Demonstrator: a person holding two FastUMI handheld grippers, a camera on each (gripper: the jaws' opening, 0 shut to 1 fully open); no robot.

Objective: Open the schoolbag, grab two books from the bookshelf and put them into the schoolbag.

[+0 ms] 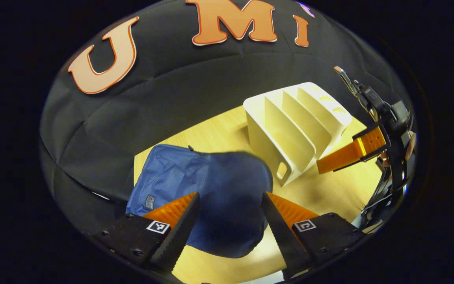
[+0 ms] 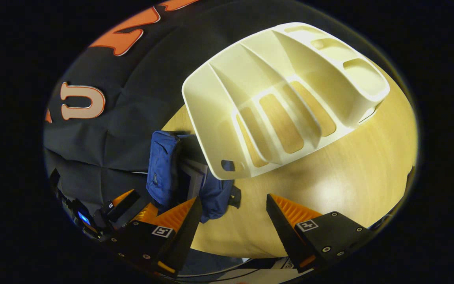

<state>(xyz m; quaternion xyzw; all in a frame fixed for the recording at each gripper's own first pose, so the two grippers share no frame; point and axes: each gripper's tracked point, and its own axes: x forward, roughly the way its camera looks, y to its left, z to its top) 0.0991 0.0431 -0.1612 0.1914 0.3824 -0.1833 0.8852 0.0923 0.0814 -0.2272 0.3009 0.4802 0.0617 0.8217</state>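
We are seeing the blue schoolbag lying on the wooden table, toward the table's left edge as the left gripper view takes it, close under the black cloth wall. In the right gripper view the schoolbag is gaping at its top, and the pale edge of a book is showing inside the opening (how many books are in there we cannot tell). Just beside the bag, toward the back edge of the table, the cream bookshelf is standing with its slanted dividers; in the right gripper view we are looking into the bookshelf from above, and the wood is showing through the slots in its floor.

The left gripper is hovering over the bag with its fingers spread wide apart, gripping nothing. The right gripper is hanging above bare tabletop in front of the shelf, its fingers likewise parted and holding nothing. In the left gripper view we are also catching the right gripper farther off at the right, just in front of the shelf, with a hand around its body.
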